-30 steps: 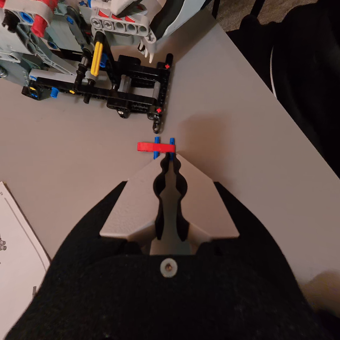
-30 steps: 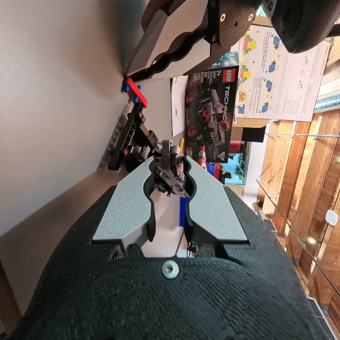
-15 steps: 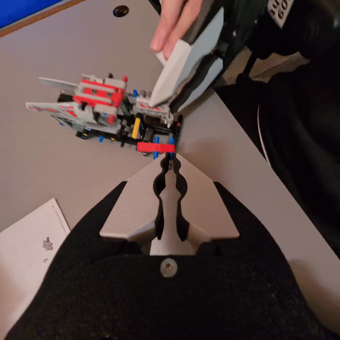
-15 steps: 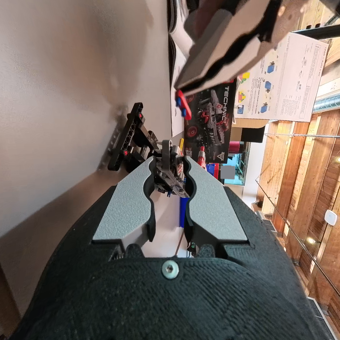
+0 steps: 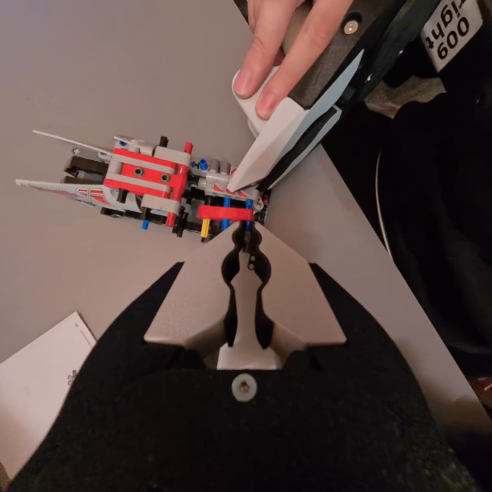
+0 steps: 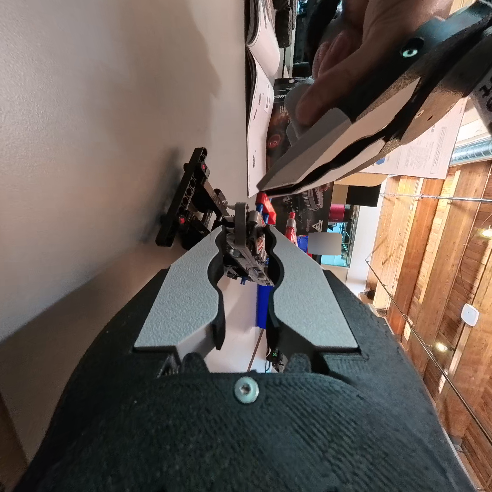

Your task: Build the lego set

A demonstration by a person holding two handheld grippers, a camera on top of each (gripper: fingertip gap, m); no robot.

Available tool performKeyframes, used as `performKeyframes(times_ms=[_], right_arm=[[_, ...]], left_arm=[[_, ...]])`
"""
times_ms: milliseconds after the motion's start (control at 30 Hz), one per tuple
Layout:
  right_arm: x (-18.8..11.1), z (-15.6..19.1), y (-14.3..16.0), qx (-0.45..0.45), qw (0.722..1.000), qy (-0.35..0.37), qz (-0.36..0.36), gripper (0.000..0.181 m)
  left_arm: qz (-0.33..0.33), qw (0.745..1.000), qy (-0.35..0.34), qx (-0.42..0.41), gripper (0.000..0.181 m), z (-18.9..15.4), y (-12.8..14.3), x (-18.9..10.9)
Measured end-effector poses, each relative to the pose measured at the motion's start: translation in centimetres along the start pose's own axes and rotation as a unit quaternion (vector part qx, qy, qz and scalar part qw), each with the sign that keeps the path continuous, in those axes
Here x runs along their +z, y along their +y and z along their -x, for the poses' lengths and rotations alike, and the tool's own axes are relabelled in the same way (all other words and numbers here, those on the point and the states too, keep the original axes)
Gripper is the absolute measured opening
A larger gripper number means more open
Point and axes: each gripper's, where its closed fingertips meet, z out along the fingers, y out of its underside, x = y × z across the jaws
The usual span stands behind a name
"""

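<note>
The left gripper [image 5: 246, 229] pinches a short red plastic beam with two blue pins [image 5: 226, 213], held just against the near side of the grey, red and black model truck chassis [image 5: 149, 183]. The right gripper [image 6: 246, 239] clamps that chassis on the grey table [image 5: 106, 80] (steadying it); next the pins must line up with holes, then press in.

instruction booklet [image 5: 40, 378] cut off, model's [image 6: 247, 247] far end hidden

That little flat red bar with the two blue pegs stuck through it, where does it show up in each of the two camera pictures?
Left wrist view: the flat red bar with two blue pegs sits just above centre, pinched at the left gripper tips, against the model.
Right wrist view: the same bar is small, above centre, under the other gripper's tips.
Shared landmark: the grey, red and black lego vehicle model, clamped by the right gripper.
</note>
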Motion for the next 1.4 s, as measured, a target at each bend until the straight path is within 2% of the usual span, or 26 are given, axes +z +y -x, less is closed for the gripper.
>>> performKeyframes(times_ms=[400,633,867,1000,1200,1400], right_arm=[[0.3,-0.1,0.1,-0.016,1.0,-0.001,0.01,0.027],[0.7,-0.2,0.6,-0.024,0.999,-0.001,0.029,0.026],[0.7,-0.3,0.9,-0.024,0.999,0.0,0.047,0.026],[0.8,-0.4,1.1,-0.024,0.998,0.0,0.056,0.026],[1.1,-0.5,1.2,-0.02,0.998,0.001,0.062,0.025],[1.1,-0.5,1.4,-0.006,0.998,0.003,0.063,0.025]], left_arm=[[0.008,1.0,0.004,0.001,0.001,-0.1,0.1,0.1],[0.019,0.999,-0.021,0.02,0.001,0.1,-0.1,0.4],[-0.006,0.999,-0.006,-0.051,0.001,0.1,-0.5,0.5],[-0.013,0.997,-0.023,-0.077,0.001,0.1,-0.9,0.4],[-0.015,0.996,-0.053,-0.075,0.001,0.1,-1.1,0.3],[-0.051,0.993,-0.055,-0.089,0.001,0.2,-1.3,0.5]])
